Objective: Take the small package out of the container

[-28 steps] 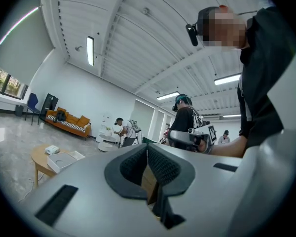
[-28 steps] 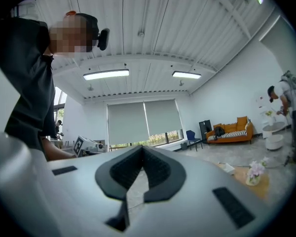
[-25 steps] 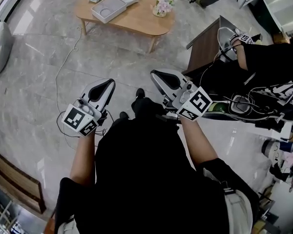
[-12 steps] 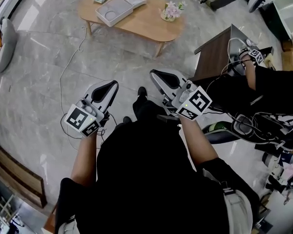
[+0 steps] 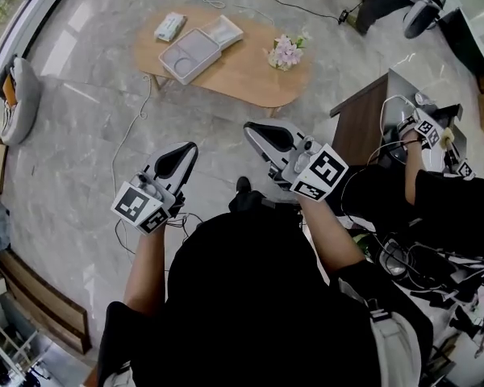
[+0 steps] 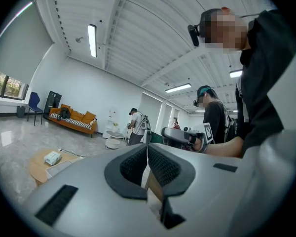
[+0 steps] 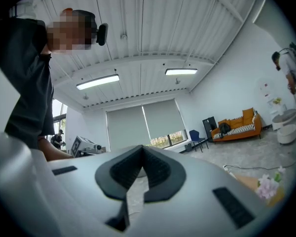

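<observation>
A low oval wooden table [image 5: 250, 75] stands across the floor ahead of me. On it lie a grey-white shallow container [image 5: 191, 55], a second pale tray [image 5: 223, 31] behind it, and a small pale package [image 5: 170, 27] on the tabletop at the left end. My left gripper [image 5: 183, 153] and right gripper [image 5: 255, 131] are held out level, well short of the table. Both are shut and hold nothing. In the left gripper view the table [image 6: 37, 166] and package [image 6: 53, 157] show low at left, past that gripper [image 6: 147, 149]. Beyond the right gripper [image 7: 142, 149] a table edge shows.
A small pot of pink flowers [image 5: 286, 52] stands at the table's right end. A dark side table [image 5: 363, 115] and another person [image 5: 452, 208] with grippers are at the right. A cable [image 5: 129, 127] trails over the floor at left; a bench [image 5: 44, 305] lies lower left.
The table has come lower in the head view and closer. Both grippers have moved forward with me, still shut and empty.
</observation>
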Action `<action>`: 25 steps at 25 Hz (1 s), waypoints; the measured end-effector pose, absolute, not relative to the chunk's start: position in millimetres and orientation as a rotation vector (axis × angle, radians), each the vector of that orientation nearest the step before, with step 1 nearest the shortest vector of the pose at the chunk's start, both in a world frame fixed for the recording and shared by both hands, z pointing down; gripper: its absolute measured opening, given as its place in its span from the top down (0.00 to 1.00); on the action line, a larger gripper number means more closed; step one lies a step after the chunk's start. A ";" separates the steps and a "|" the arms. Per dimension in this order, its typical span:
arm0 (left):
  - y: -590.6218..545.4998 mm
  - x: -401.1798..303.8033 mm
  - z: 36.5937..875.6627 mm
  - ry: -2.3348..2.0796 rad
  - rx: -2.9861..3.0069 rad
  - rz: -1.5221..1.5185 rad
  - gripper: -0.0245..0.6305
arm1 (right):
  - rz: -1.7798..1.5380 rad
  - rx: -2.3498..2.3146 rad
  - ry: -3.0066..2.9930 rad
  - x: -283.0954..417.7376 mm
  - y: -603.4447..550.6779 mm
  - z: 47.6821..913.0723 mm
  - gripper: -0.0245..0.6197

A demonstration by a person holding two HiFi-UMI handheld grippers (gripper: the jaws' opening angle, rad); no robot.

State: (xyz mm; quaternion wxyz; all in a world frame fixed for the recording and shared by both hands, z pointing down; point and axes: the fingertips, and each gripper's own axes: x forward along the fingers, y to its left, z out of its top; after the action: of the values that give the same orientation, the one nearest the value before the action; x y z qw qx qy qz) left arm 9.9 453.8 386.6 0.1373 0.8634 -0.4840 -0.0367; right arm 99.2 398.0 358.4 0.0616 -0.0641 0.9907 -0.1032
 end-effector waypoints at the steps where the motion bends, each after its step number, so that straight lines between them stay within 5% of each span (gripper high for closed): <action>1: 442.5 10.3 384.8 -1.410 2.493 -0.110 0.93 | -0.317 -0.192 2.992 102.4 385.1 358.7 0.94; 25: 269.0 -59.1 413.6 -1.445 2.390 -0.140 0.93 | -0.495 -0.246 2.984 52.4 200.0 403.0 0.94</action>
State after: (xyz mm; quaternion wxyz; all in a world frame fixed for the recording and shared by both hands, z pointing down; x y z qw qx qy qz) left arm -59.1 269.0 413.6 0.1720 0.8420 -0.5090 -0.0494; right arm 52.4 200.0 403.0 0.0532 -0.0810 0.9819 -0.1629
